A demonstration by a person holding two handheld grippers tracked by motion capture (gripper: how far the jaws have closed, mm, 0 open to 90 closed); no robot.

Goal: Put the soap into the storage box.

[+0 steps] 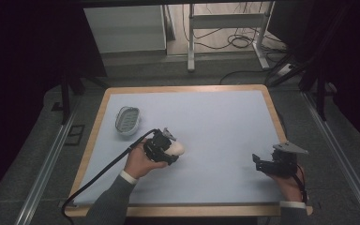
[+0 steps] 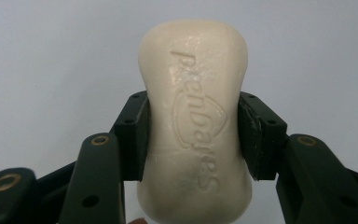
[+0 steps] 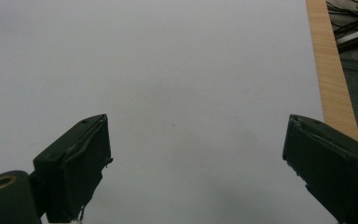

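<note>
While the left hand-held gripper [image 2: 193,135] is clamping a soap bar [image 2: 195,112], the right hand-held gripper [image 3: 196,158] is gaping empty.
Soap dish [image 1: 128,120] is lying beyond the bar, on the desk [image 1: 225,122].

We see a wood-edged table [image 1: 102,112] on grey carpet [image 1: 37,140], with a white cabinet [image 1: 124,28], a metal stand [image 1: 225,21] and loose cables [image 1: 236,42] beyond its far edge.

Left claw [image 1: 172,151] clamped on a bar of soap [image 2: 196,121], right claw [image 1: 258,161] spread wide, empty, low over the table
</note>
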